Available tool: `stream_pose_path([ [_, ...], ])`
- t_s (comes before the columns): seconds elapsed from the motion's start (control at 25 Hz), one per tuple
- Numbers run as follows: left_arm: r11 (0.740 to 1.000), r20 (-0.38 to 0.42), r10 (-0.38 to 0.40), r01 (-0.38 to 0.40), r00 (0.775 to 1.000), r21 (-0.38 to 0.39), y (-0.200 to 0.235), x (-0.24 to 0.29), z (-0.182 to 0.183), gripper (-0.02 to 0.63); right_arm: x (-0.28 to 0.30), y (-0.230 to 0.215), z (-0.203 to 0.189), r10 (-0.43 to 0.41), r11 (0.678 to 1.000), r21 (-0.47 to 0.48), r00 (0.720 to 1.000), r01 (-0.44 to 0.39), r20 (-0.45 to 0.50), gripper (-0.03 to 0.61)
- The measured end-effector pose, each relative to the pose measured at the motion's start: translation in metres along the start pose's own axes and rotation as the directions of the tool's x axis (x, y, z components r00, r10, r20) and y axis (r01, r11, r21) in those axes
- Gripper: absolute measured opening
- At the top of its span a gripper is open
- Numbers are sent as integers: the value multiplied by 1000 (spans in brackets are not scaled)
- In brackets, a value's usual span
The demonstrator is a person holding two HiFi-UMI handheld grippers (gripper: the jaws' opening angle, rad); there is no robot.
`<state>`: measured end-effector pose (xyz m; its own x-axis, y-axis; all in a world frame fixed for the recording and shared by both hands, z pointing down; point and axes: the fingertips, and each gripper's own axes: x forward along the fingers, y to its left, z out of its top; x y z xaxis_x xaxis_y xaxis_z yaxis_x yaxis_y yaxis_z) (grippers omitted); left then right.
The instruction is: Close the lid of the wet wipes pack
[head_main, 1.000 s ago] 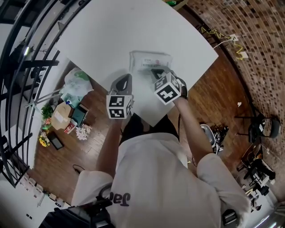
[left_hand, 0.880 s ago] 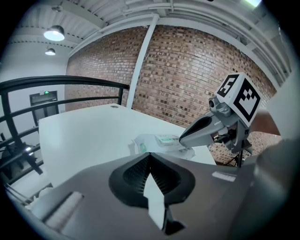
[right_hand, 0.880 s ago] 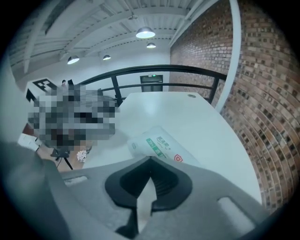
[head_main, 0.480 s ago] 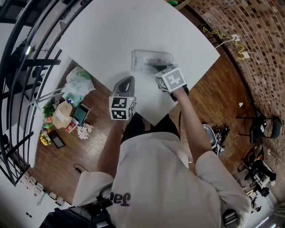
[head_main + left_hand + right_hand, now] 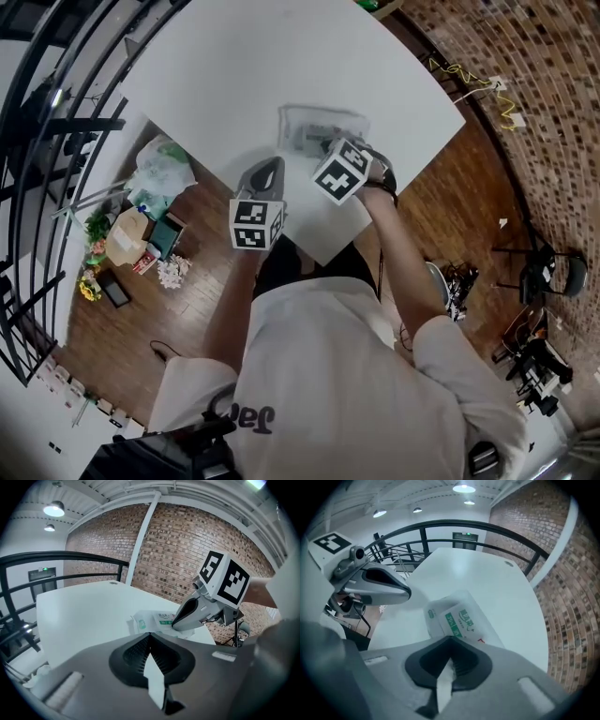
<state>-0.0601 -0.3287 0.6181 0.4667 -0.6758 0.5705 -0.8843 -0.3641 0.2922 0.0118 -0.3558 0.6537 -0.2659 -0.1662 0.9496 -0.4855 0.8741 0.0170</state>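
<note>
Head view: at upper centre the wet wipes pack (image 5: 317, 125) lies on the white table (image 5: 234, 75), the right gripper (image 5: 321, 150), jaws together, over its near edge, and the left gripper (image 5: 270, 171), likewise closed and empty, lower left; pressing the lid flat likely comes next.

The white rectangular table top (image 5: 281, 66) looks smooth and matt. The soft white-and-green wet wipes pack (image 5: 457, 618) is glossy, crinkled plastic film. The red brick wall (image 5: 187, 541) is rough; the brown wood floor (image 5: 192, 291) is polished.

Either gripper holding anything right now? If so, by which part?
Nothing, as far as shows. The left gripper and right gripper both have jaws together and empty; the wet wipes pack lies ungripped on the table.
</note>
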Motion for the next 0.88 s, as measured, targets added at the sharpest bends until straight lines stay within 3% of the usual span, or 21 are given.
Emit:
stream_pose_path([
  [0.2, 1000, 18, 5, -5, 1000, -3, 12, -6, 7, 17, 2, -1, 2, 11, 1000, 12, 1000, -11, -4, -11],
  [0.32, 1000, 49, 1, -2, 999, 9, 16, -19, 16, 17, 1, 2, 7, -63, 998, 23, 996, 62, 63, -12],
  [0.44, 999, 92, -22, 19, 995, 36, 10, -39, 27, 17, -3, 11, 0, -182, 983, 36, 964, 179, 194, -12],
  [0.52, 998, 121, -45, 39, 992, 57, 1, -55, 34, 17, -25, 20, -6, -218, 973, 141, 936, 184, 278, -12],
  [0.56, 997, 141, -58, 49, 988, 68, -4, -63, 39, 17, -45, 24, -5, -242, 959, 227, 911, 171, 335, -12],
  [0.64, 993, 186, -81, 64, 979, 97, -13, -84, 47, 17, -94, 30, -1, -333, 913, 372, 833, 168, 442, -12],
  [0.8, 978, 258, -123, 73, 958, 196, -40, -130, 50, 17, -175, 55, -19, -575, 804, 483, 661, 347, 483, -14],
  [0.88, 967, 316, -145, 67, 938, 245, -52, -149, 65, 17, -207, 64, -20, -628, 767, 541, 580, 347, 519, -14],
])
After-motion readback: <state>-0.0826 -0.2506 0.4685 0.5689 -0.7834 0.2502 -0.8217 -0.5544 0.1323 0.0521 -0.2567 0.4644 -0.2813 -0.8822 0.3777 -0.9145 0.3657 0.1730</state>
